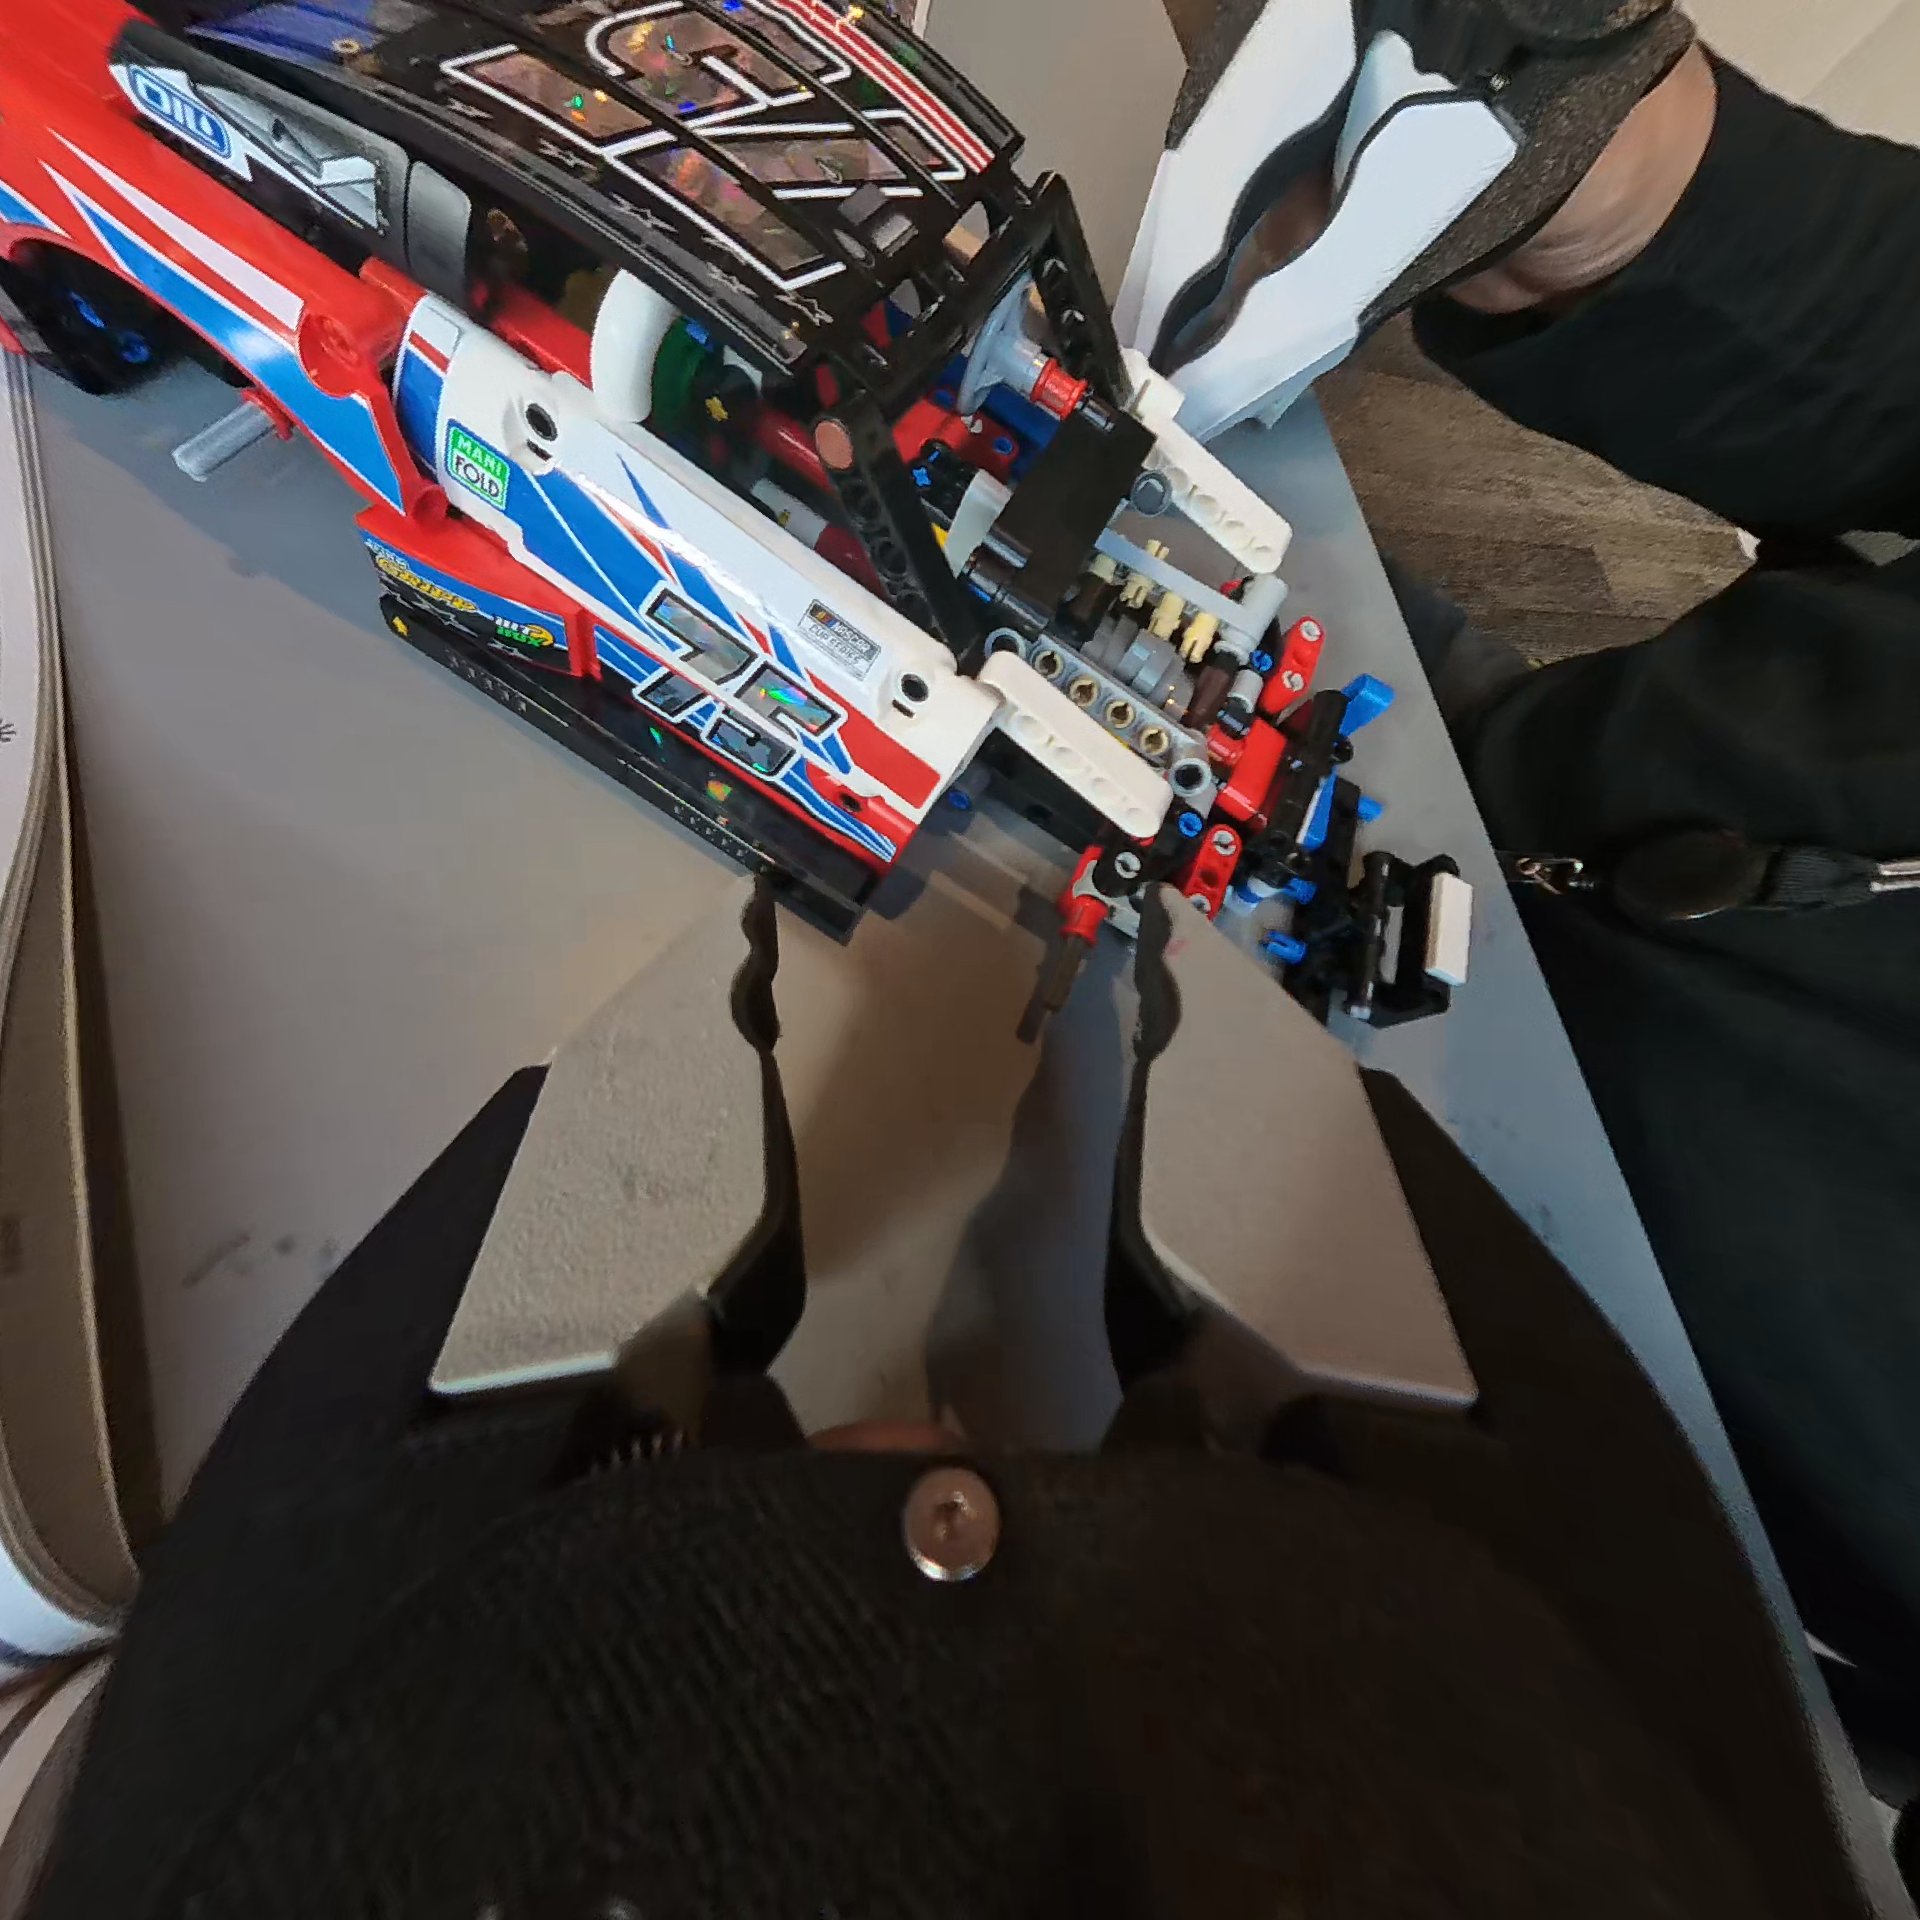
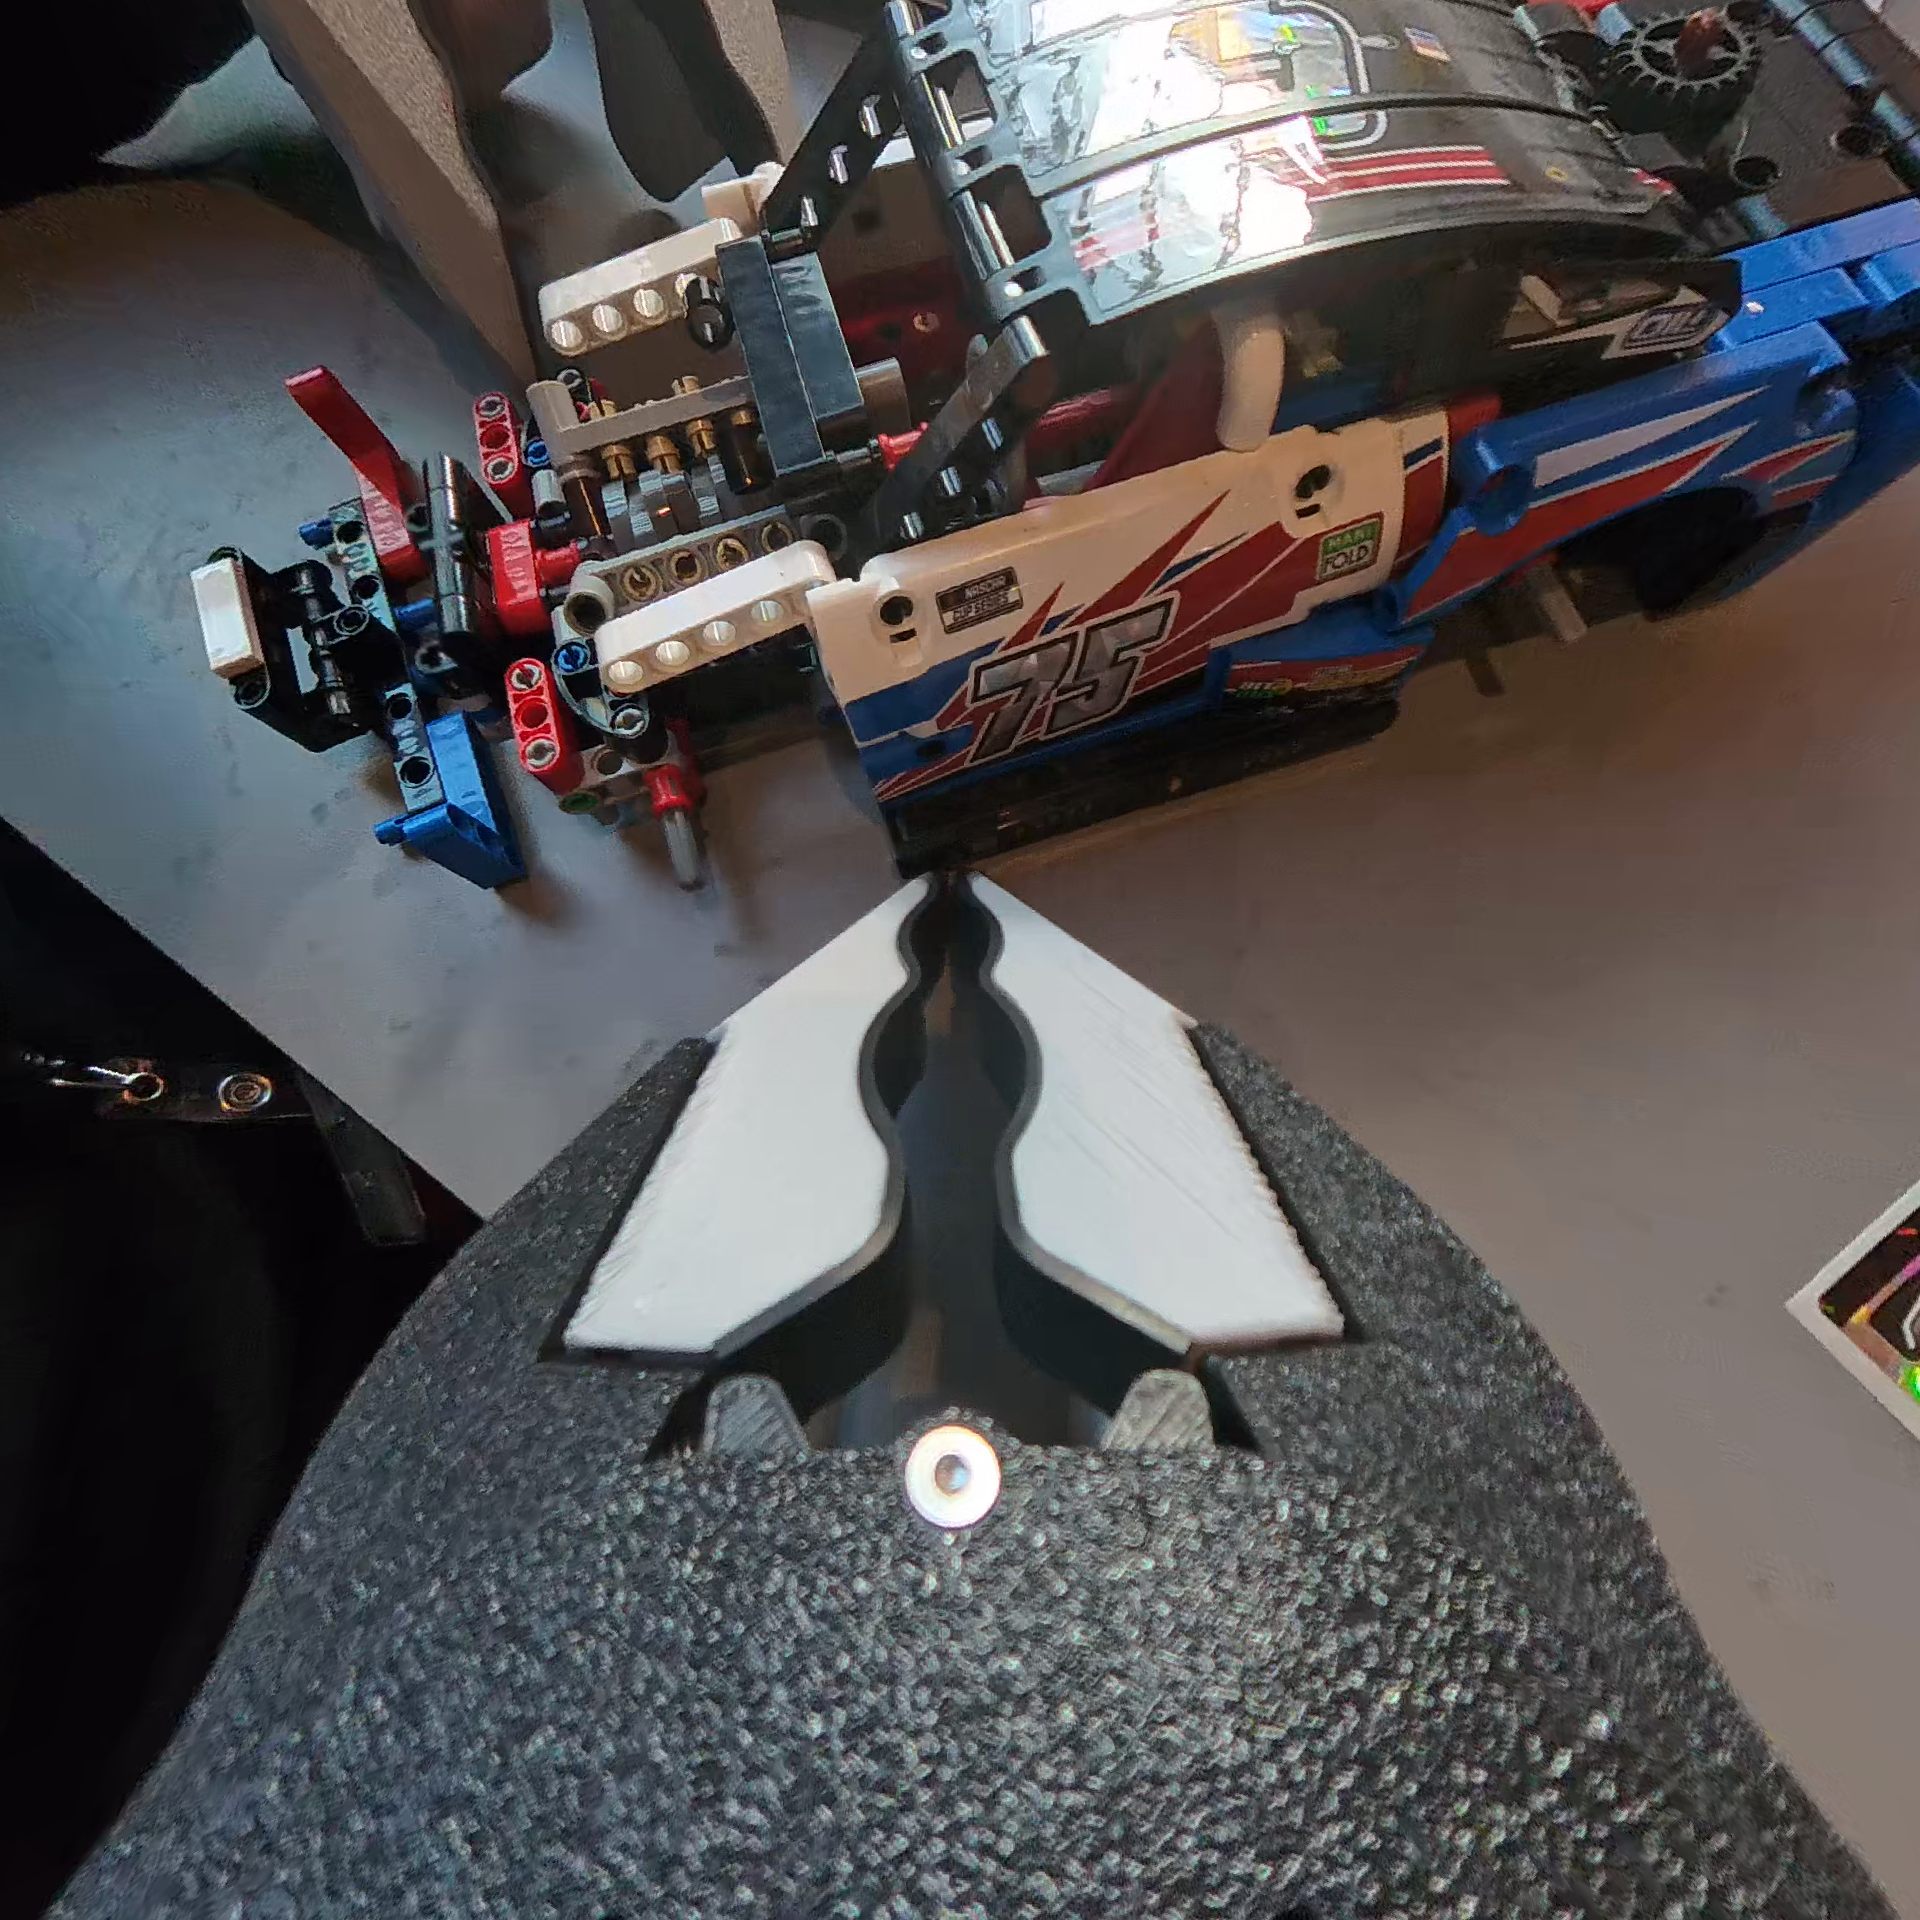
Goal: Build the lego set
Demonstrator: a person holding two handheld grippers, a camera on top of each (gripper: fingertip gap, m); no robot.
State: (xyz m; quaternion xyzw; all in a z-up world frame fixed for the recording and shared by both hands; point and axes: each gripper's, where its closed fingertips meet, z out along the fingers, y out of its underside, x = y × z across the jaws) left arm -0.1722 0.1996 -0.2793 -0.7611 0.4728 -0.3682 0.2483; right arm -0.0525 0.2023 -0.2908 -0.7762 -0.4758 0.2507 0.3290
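Note:
A red, white and blue lego race car [image 1: 665, 582] with a black roof stands on the grey table [image 1: 312, 935]. Its bare front chassis [image 1: 1278, 790] with grey engine parts points toward the table edge. My left gripper [image 1: 956, 904] is open and empty, its grey fingertips at the car's side skirt. A red-and-brown axle stub [image 1: 1065, 951] sticks out between them, near the right finger. My right gripper [image 2: 951, 883] has white fingers, is shut on nothing, and its tips sit just short of the car's [image 2: 1091, 644] black skirt. It also shows in the left wrist view [image 1: 1174, 358], beyond the car.
A person in black clothing [image 1: 1714, 623] stands at the table's edge beside the chassis. A booklet [image 1: 42, 1039] lies at the left edge of the table. A sticker sheet [image 2: 1870, 1340] lies at the right. The front chassis also shows in the right wrist view [image 2: 416, 644]. One gripper's finger ends stand about 12 cm off the other's.

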